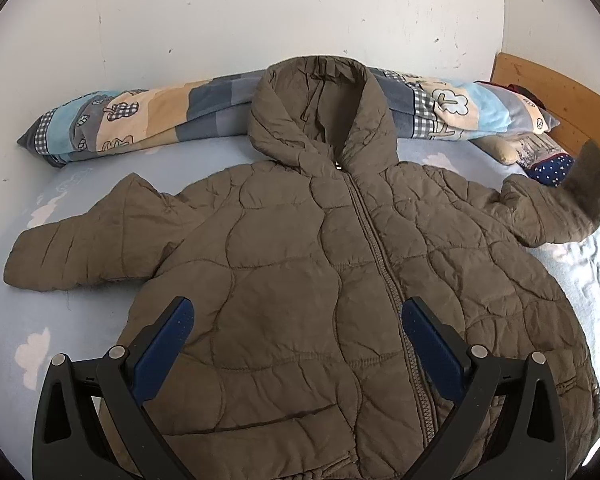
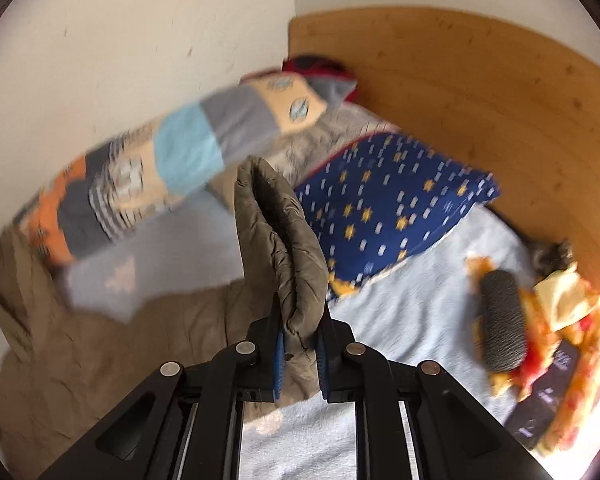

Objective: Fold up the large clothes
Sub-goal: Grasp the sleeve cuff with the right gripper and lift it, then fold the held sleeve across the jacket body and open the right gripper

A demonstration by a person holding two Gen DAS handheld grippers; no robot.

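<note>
Fingers of left gripper [image 1: 296,320] spread wide, nothing between, poised over lower front of olive quilted jacket [image 1: 320,260]. Fingers of right gripper [image 2: 300,356] clamped on cuff of jacket's sleeve [image 2: 284,248], sleeve end raised off bed sheet [image 2: 412,308] w/ motion blur. Jacket laid front-up, zipped, hood toward wall, other sleeve flat at left. Patchwork blanket [image 1: 160,116] rolled behind hood; blue star-print pillow [image 2: 392,204] near wooden headboard [image 2: 480,92].
</note>
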